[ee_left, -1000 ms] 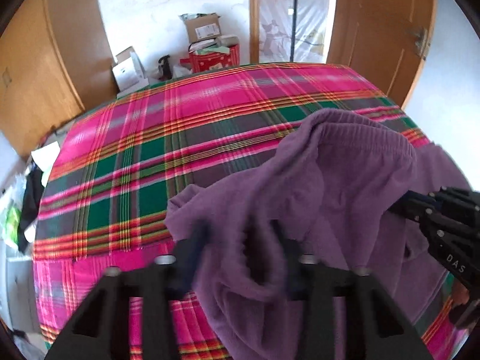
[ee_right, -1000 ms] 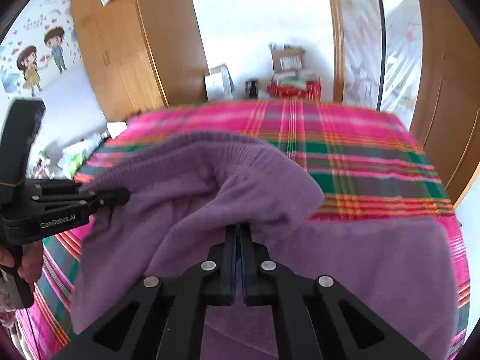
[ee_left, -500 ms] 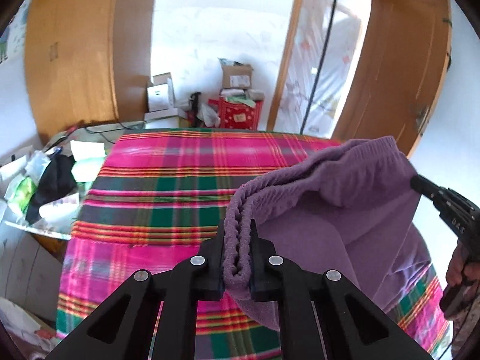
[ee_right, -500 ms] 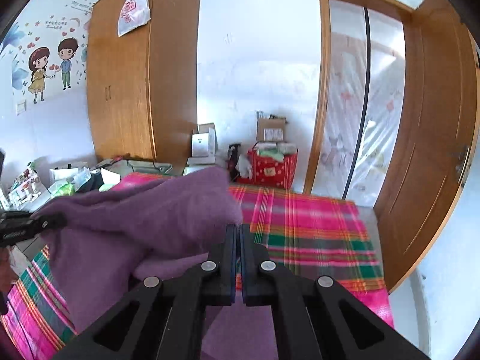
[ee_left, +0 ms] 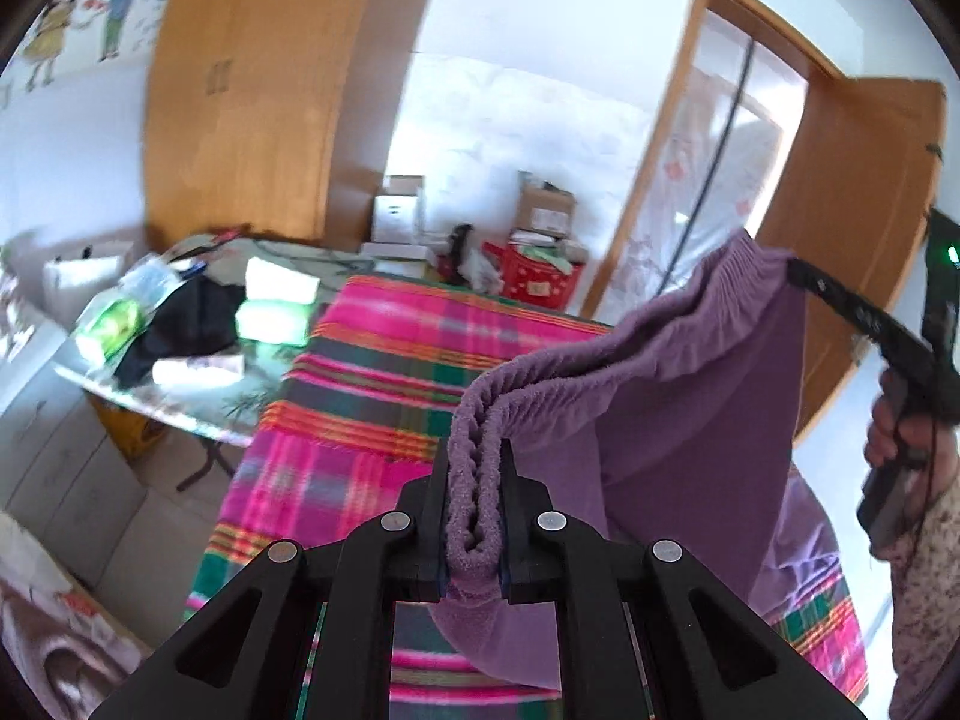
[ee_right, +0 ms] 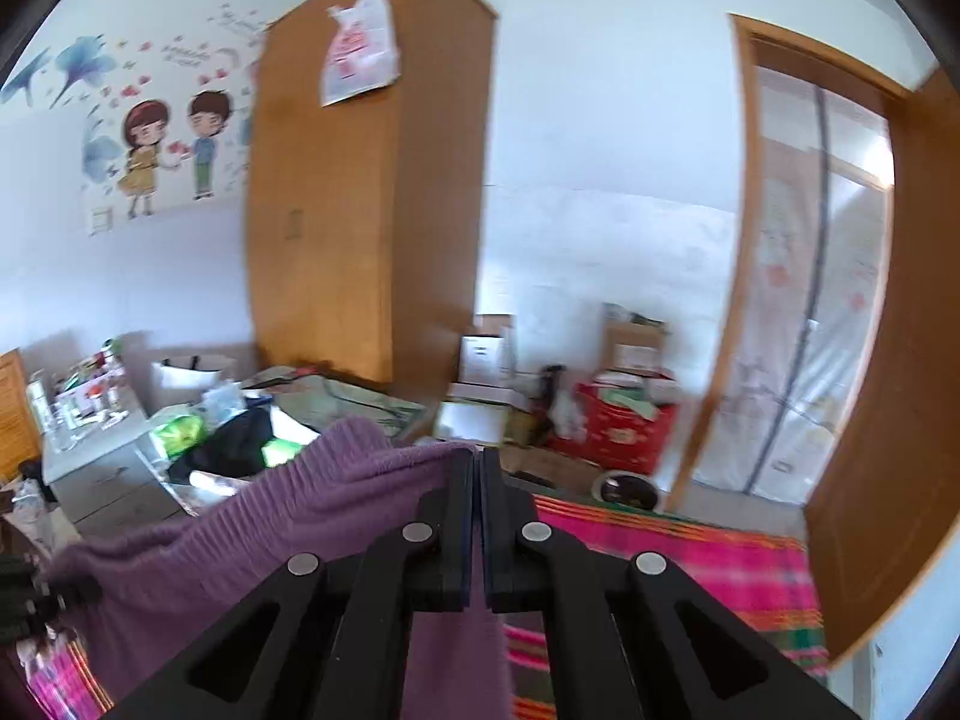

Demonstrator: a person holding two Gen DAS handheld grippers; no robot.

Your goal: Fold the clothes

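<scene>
A purple garment (ee_left: 678, 420) with an elastic waistband hangs in the air above the plaid bed cover (ee_left: 384, 372). My left gripper (ee_left: 475, 468) is shut on one end of the waistband. My right gripper (ee_right: 478, 462) is shut on the other end; it also shows in the left wrist view (ee_left: 798, 276) at the upper right, with the hand behind it. The waistband is stretched between the two grippers and the cloth (ee_right: 240, 534) drapes down below them. The left gripper's tip (ee_right: 66, 588) shows at the right wrist view's left edge.
A wooden wardrobe (ee_right: 366, 198) stands at the back. A cluttered side table (ee_left: 162, 330) sits left of the bed. Boxes and a red basket (ee_right: 624, 432) lie on the floor by the glass door (ee_right: 810, 300). An open wooden door (ee_left: 852, 228) stands on the right.
Both grippers have risen and spread apart, lifting the purple garment off the bed by its waistband. The left gripper closed on the waistband between the earliest frame and now.
</scene>
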